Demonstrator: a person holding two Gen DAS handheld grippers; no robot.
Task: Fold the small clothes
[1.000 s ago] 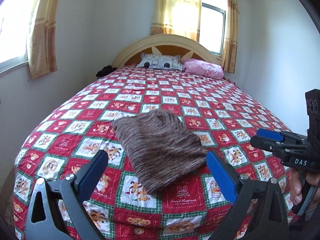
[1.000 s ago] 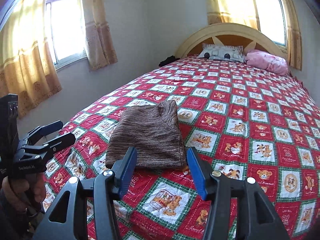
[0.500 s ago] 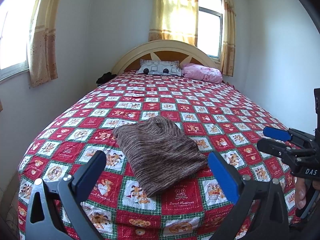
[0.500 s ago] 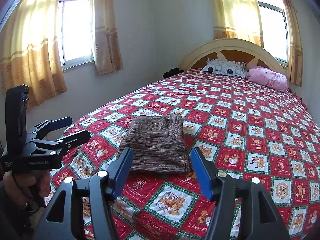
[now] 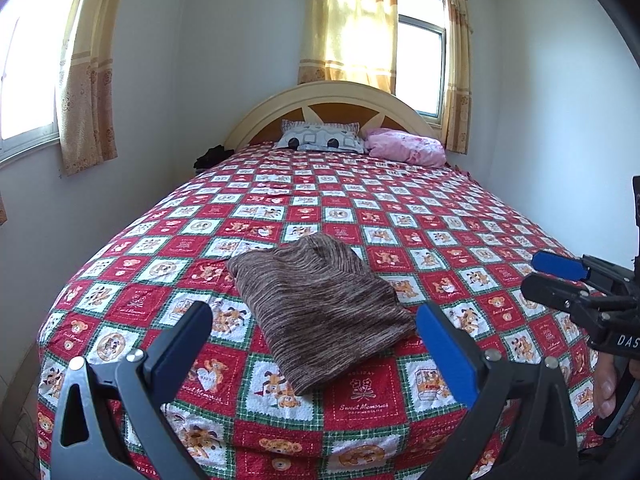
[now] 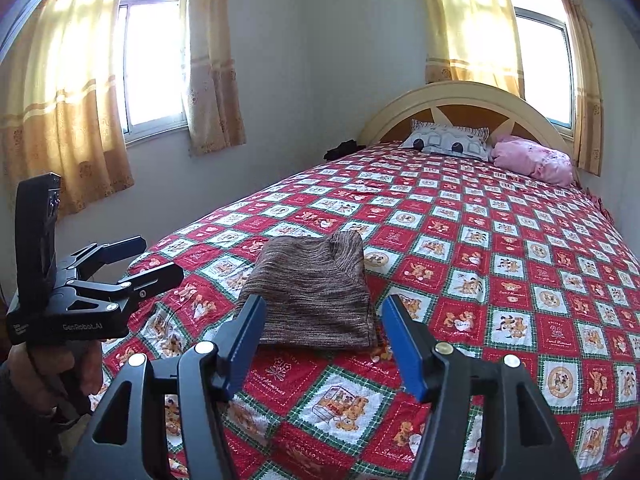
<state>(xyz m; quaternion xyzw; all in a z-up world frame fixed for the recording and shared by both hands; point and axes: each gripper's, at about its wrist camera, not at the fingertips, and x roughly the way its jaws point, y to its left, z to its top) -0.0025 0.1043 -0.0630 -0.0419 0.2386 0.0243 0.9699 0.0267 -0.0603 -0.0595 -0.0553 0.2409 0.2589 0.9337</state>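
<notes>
A folded brown striped knit garment [image 5: 312,280] [image 6: 316,280] lies flat on the red checked bed cover [image 5: 360,208], near the foot of the bed. My left gripper [image 5: 312,316] hovers in front of its near edge, jaws open wide and nothing between them. My right gripper [image 6: 323,306] hovers short of the garment's near edge, also open and not touching the cloth. In each wrist view the other gripper shows at the side: the right gripper [image 5: 534,274] with a hand below it, and the left gripper [image 6: 160,256].
A patterned pillow [image 5: 320,140] and a pink pillow [image 5: 404,148] lie against the arched headboard [image 5: 332,96]. A dark bundle [image 5: 212,156] sits at the head's left corner. Curtained windows [image 6: 152,64] line the walls, and a wall runs close along the bed's left side.
The right gripper has drawn back and up a little from the garment, and its jaws stand slightly wider. The left gripper and the garment have stayed put.
</notes>
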